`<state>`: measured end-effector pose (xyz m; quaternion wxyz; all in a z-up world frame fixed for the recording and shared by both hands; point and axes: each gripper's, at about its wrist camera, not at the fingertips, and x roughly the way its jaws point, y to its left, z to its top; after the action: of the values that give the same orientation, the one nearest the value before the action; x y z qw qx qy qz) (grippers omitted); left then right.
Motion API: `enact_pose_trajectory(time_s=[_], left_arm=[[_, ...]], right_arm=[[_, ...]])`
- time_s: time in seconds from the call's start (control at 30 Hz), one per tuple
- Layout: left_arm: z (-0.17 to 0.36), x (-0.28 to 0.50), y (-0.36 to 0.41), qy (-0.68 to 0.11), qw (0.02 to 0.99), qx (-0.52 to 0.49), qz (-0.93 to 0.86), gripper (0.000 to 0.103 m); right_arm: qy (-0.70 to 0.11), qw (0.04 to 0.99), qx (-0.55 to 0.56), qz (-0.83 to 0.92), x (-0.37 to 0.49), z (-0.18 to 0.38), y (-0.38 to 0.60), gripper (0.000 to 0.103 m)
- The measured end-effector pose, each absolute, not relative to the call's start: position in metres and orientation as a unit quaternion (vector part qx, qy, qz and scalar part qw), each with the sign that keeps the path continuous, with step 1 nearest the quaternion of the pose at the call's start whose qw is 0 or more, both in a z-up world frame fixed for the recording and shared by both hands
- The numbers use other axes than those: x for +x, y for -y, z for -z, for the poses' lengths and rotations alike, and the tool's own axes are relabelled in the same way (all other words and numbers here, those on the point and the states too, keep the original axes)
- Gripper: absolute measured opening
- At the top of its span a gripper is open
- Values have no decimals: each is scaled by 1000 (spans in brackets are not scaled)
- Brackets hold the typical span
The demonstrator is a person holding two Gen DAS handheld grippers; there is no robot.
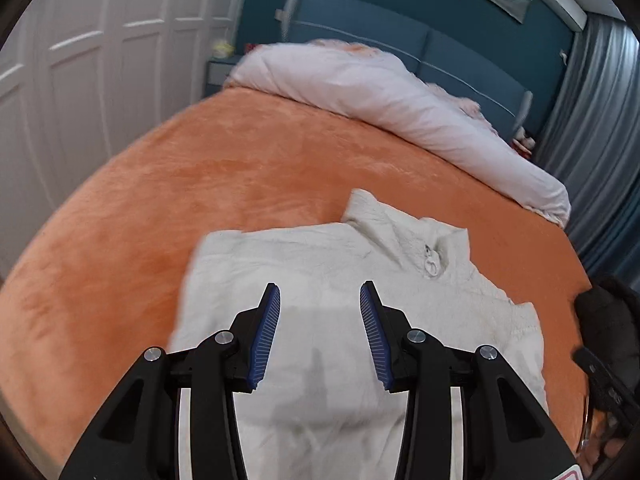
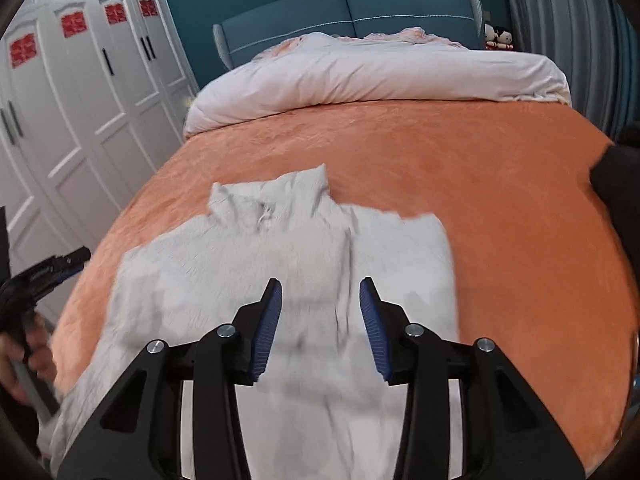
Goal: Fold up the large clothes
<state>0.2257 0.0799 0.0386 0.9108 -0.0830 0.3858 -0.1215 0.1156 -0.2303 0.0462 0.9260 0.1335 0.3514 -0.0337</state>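
The orange bedspread (image 2: pixel 460 184) carries the white fleece jacket (image 2: pixel 280 264), lying flat near its foot edge, collar toward 12 o'clock and hem toward 6, so its long axis runs 12 to 6. It looks soft, light and floppy; I would pinch it at the hem corners or shoulders. The left gripper (image 1: pixel 320 300) and right gripper (image 2: pixel 320 298) hover above it, jaws spread, holding nothing.

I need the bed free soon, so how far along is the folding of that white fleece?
Done: the white fleece lies flat on the orange blanket, one side apparently folded in. In hand: nothing; left gripper and right gripper are open and empty above it. Left: the remaining folds.
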Motion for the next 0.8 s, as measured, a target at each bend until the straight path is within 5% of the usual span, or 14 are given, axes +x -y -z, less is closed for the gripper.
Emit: enact_pose_trajectory(time_s=[0.17, 0.3, 0.43, 0.67, 0.8], left_arm=[[17, 270, -59, -427, 896, -70, 104, 40], [64, 278, -57, -444, 891, -45, 83, 45], [84, 276, -56, -434, 896, -39, 91, 46], [89, 276, -56, -432, 896, -43, 90, 46], [89, 276, -54, -433, 897, -38, 87, 46]], right_arm=[[-375, 915, 142, 35, 180, -13, 225, 28], [-438, 886, 146, 40, 208, 46, 227, 7], [-445, 883, 147, 20, 210, 75, 225, 6], [-399, 896, 194, 19, 208, 27, 215, 7], [-443, 887, 126, -5, 226, 54, 178, 7]])
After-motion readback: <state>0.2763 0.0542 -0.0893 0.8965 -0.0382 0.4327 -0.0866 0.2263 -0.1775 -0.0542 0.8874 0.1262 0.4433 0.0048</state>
